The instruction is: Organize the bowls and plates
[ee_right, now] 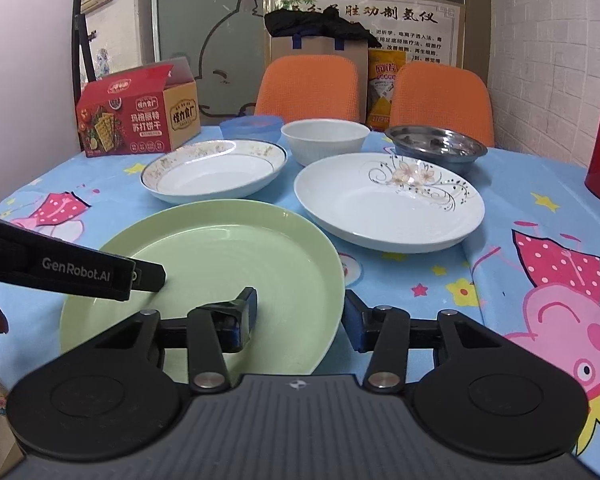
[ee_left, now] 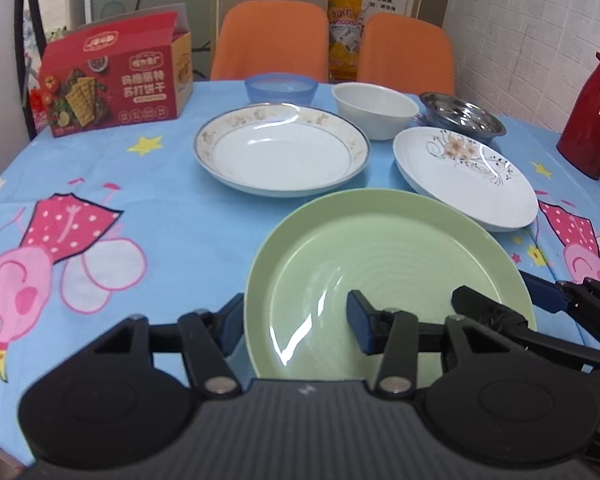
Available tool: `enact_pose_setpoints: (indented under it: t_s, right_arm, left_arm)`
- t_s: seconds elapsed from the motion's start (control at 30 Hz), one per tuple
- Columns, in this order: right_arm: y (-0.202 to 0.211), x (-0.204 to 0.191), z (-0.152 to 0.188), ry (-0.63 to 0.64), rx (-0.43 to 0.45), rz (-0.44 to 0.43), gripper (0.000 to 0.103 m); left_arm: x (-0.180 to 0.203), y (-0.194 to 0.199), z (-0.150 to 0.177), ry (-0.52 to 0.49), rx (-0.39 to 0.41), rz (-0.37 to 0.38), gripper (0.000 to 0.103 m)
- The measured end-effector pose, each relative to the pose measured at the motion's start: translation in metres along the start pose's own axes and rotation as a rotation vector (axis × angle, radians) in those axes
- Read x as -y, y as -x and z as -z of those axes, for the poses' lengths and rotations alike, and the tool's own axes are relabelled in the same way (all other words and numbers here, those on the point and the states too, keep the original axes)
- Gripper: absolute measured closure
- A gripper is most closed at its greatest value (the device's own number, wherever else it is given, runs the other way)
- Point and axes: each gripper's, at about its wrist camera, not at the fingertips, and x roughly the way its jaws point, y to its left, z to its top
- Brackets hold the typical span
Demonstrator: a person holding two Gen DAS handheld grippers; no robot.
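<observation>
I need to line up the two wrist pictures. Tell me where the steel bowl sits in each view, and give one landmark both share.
Left wrist view: the steel bowl is upper right, behind the flower plate, right of the white bowl.
Right wrist view: the steel bowl is upper right of centre, again behind the flower plate.
Shared landmark: the red cracker box at far left.

A desk under a blue cartoon-pig tablecloth (ee_right: 520, 184) stands before two orange fabric chairs (ee_right: 308, 86), a white brick-pattern wall (ee_right: 548, 40) on the right, a frosted glass door with a cat outline (ee_right: 216, 40) and a printed wall poster (ee_right: 412, 16) behind.
</observation>
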Motion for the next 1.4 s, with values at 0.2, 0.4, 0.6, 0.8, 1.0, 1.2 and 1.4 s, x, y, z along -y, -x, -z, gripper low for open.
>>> enact_pose_setpoints:
  t_s: [0.2, 0.4, 0.6, 0.8, 1.0, 1.2, 1.4]
  right_arm:
    - [-0.014, -0.045, -0.008, 0.035, 0.008, -0.109, 0.023]
    - [-0.041, -0.076, -0.01, 0.071, -0.036, -0.158, 0.023]
    - [-0.05, -0.073, -0.015, 0.069, -0.049, -0.136, 0.022]
    - [-0.043, -0.06, -0.015, 0.057, -0.063, -0.202, 0.01]
    - [-0.024, -0.013, -0.054, -0.013, 0.073, -0.113, 0.0]
    - [-0.064, -0.007, -0.1, 0.014, 0.098, -0.123, 0.0]
    - [-0.134, -0.019, -0.12, 0.049, 0.01, -0.136, 0.0]
  left_arm:
    - [-0.051, 0.011, 0.009, 0.05, -0.008, -0.13, 0.056]
    - [-0.075, -0.008, 0.008, 0.099, -0.023, -0.129, 0.056]
    - [-0.074, -0.017, 0.007, 0.103, -0.001, -0.113, 0.056]
    - [-0.085, 0.003, 0.001, 0.097, 0.081, -0.111, 0.022]
    - [-0.095, 0.011, -0.045, 0.063, 0.19, -0.135, 0.008]
    - [-0.107, -0.029, -0.102, 0.067, 0.174, -0.059, 0.008]
    - [-0.113, -0.101, -0.137, 0.071, 0.036, 0.063, 0.008]
